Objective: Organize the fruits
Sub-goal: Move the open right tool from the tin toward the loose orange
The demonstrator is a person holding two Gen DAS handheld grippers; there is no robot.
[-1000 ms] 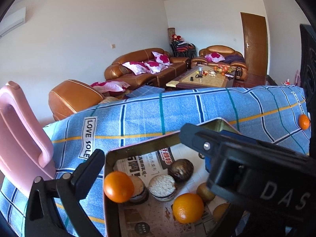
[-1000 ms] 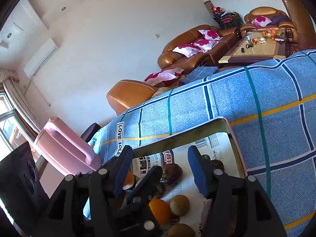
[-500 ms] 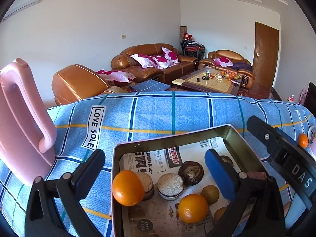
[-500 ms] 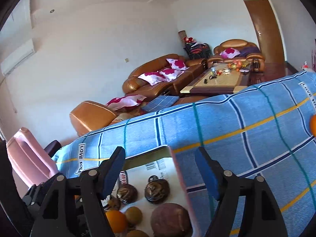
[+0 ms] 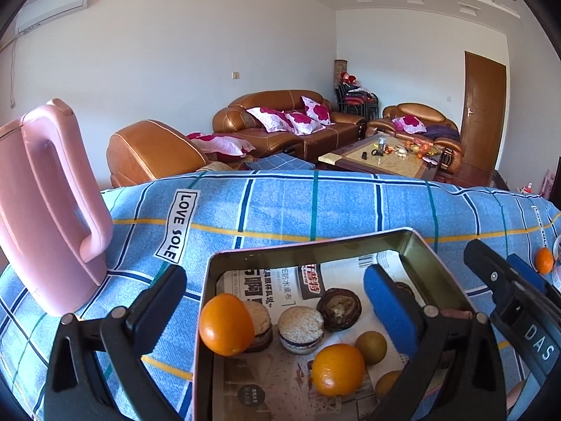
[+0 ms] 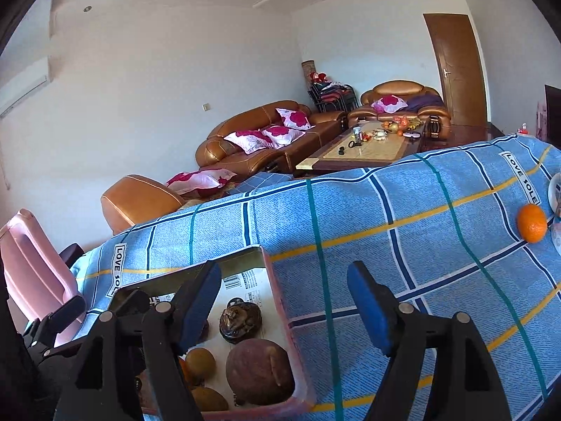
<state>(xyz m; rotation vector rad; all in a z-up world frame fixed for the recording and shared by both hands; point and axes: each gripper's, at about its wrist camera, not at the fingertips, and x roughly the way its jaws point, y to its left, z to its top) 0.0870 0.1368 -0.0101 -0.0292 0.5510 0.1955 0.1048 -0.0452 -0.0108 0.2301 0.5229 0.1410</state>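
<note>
Orange fruit, loose: one small orange lay alone on the blue checked cloth, well apart from the tin and just beside a white object at the frame edge that was too cropped to identify.
Orange fruit, stowed: two more oranges sat inside the tin, one against its near-left wall.
Handling, judged: the loose orange looked light, round and firm-skinned, likely to roll on the cloth; a grip across its widest part, pads on opposite sides with modest pressure, seemed safest.
Tin: an open metal tin lined with newspaper held the fruit along with brown kiwi-like fruits, round cakes and a dark walnut-like lump.
Large brown fruit: a dull reddish-brown ball rested at the tin's near-right corner.
Left gripper: the left gripper was spread wide over the tin, its left finger outside the wall and its right, blue-padded finger above the contents; nothing was clasped.
Right gripper: the right gripper had its jaws parted and bare, straddling the tin's right wall, with only cloth and tin rim between the pads.
Pose: both tools pointed forward and slightly downward across the table.
Surroundings: a pink kettle stood on the cloth left of the tin; brown leather sofas and a low table filled the room beyond.
</note>
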